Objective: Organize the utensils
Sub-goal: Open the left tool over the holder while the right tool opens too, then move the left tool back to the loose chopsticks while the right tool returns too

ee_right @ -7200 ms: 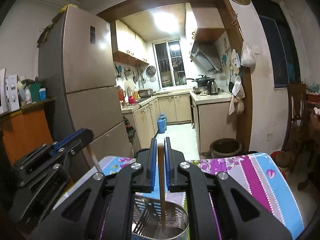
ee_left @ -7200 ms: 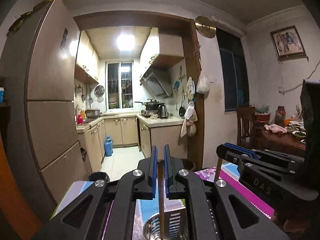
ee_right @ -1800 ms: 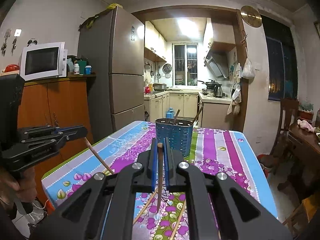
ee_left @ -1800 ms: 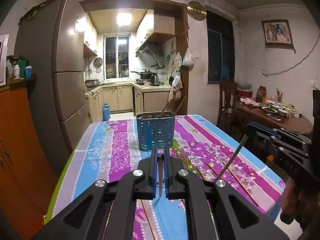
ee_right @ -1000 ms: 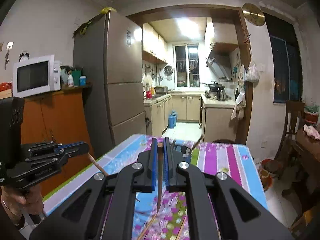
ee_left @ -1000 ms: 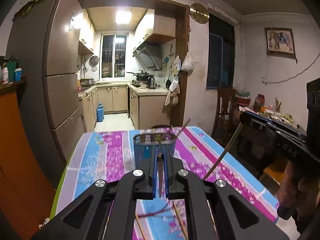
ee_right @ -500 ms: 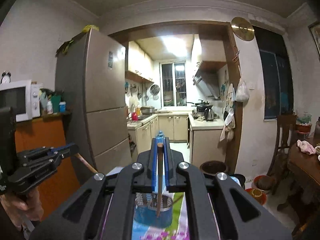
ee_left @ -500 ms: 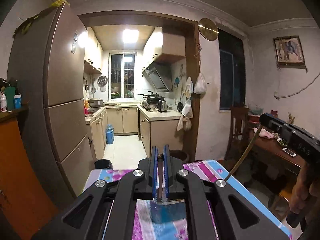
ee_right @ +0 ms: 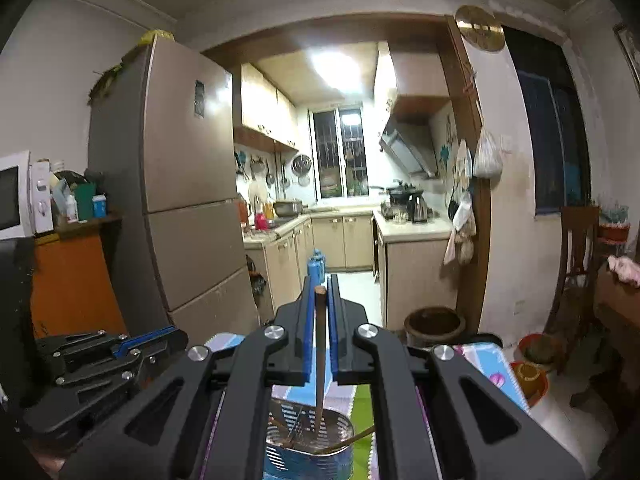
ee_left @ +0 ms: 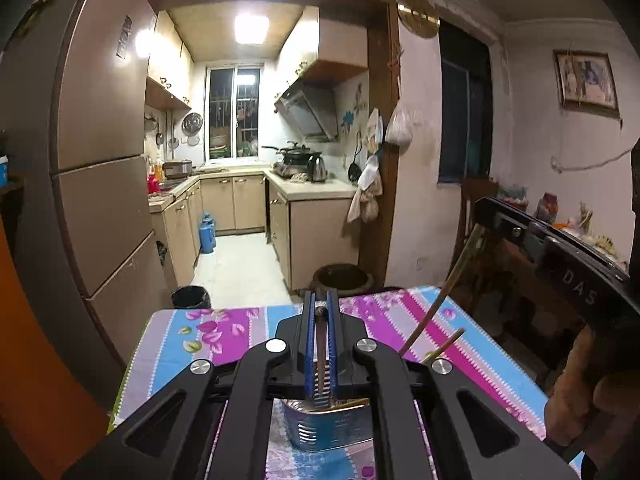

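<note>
A blue perforated utensil holder [ee_left: 328, 428] [ee_right: 308, 452] stands on the flowered tablecloth [ee_left: 224, 336], with chopsticks leaning inside it. My left gripper [ee_left: 320, 300] is shut on a brown chopstick [ee_left: 320, 360] that hangs down over the holder's mouth. My right gripper [ee_right: 320, 284] is shut on another chopstick [ee_right: 319, 360], whose lower end dips into the holder. In the left wrist view the right gripper [ee_left: 484, 210] comes in from the right with its chopstick [ee_left: 444, 292] slanting down. In the right wrist view the left gripper [ee_right: 176, 338] shows at the left.
The table's far edge [ee_left: 280, 308] lies just past the holder. Beyond it are a clay pot [ee_left: 344, 276] on the floor, a tall fridge [ee_left: 92, 160] at the left and the kitchen doorway. A wooden chair [ee_right: 576, 264] and dining table stand at the right, an orange cabinet [ee_right: 68, 280] at the left.
Both grippers have moved forward over the table with their chopsticks. The holder, ahead of them a second ago, now sits right below both sets of jaws.
</note>
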Demonstrator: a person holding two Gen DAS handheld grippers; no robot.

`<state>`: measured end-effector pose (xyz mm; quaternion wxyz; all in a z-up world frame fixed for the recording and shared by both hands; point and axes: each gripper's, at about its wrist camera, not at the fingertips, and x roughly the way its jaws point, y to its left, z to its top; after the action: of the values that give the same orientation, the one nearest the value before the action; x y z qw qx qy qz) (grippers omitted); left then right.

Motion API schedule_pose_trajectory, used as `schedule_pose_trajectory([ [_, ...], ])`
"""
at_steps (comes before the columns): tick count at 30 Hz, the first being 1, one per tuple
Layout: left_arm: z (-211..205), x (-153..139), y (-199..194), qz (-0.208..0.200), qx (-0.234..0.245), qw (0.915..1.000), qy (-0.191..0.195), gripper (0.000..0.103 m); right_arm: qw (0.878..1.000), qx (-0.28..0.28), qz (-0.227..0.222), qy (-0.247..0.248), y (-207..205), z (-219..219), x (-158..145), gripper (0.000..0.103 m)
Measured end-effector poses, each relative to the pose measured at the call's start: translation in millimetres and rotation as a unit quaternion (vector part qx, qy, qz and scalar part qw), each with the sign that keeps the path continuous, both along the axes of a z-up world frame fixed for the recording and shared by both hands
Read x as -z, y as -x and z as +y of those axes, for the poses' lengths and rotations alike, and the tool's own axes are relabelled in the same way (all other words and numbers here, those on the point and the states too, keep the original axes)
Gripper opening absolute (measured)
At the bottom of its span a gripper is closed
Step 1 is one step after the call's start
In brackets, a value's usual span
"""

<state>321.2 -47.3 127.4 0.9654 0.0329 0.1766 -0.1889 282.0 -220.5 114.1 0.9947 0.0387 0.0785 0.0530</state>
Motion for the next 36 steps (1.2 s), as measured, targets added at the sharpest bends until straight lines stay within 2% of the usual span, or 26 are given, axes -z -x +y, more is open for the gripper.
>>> schedule_pose_trajectory([
  [5,0.8,28.1,-14.1,0.010,-0.007,0.9999,-0.001,0.007,0.999,-0.011,0.030,-0.008,-14.0,7.9,30.0,0.005],
  [7,3.8,40.3,-18.9,0.016,-0.020,0.9997,-0.002,0.007,0.999,-0.016,0.046,-0.002,-18.5,13.4,39.4,0.009],
  [9,6.2,47.3,-23.5,0.027,-0.022,0.9994,-0.001,0.007,0.999,-0.008,0.043,0.009,-16.5,18.6,41.2,0.023],
  [10,8.9,49.0,-24.2,0.028,-0.027,0.9993,0.001,0.007,0.999,-0.007,0.041,0.010,-15.1,19.4,40.6,0.027],
  [14,22.2,40.1,-20.4,0.016,-0.035,0.9991,0.019,0.007,1.000,-0.003,0.023,0.010,-1.9,16.6,28.6,0.029],
  [18,35.8,19.9,-4.3,-0.013,-0.049,0.9982,0.032,0.007,1.000,0.003,0.002,0.000,19.3,1.8,12.9,0.030],
  [24,75.3,-16.4,46.5,-0.067,-0.082,0.9921,0.067,0.008,0.999,0.017,-0.031,-0.005,75.5,-33.6,-6.0,0.030],
  [26,96.2,-27.1,71.8,-0.091,-0.099,0.9883,0.072,0.015,0.999,0.022,-0.037,0.005,97.5,-44.4,-9.2,0.032],
  [29,125.9,-36.8,112.8,-0.130,-0.136,0.9804,0.059,0.025,0.998,0.031,-0.044,0.012,139.9,-65.3,-9.7,0.045],
  [33,155.3,-38.5,162.9,-0.146,-0.157,0.9763,0.030,0.025,0.998,0.046,-0.040,0.032,180.2,-81.1,-1.4,0.045],
  [36,172.7,-25.1,200.8,-0.134,-0.166,0.9770,0.004,0.025,0.998,0.054,-0.027,0.028,209.1,-92.9,11.9,0.045],
])
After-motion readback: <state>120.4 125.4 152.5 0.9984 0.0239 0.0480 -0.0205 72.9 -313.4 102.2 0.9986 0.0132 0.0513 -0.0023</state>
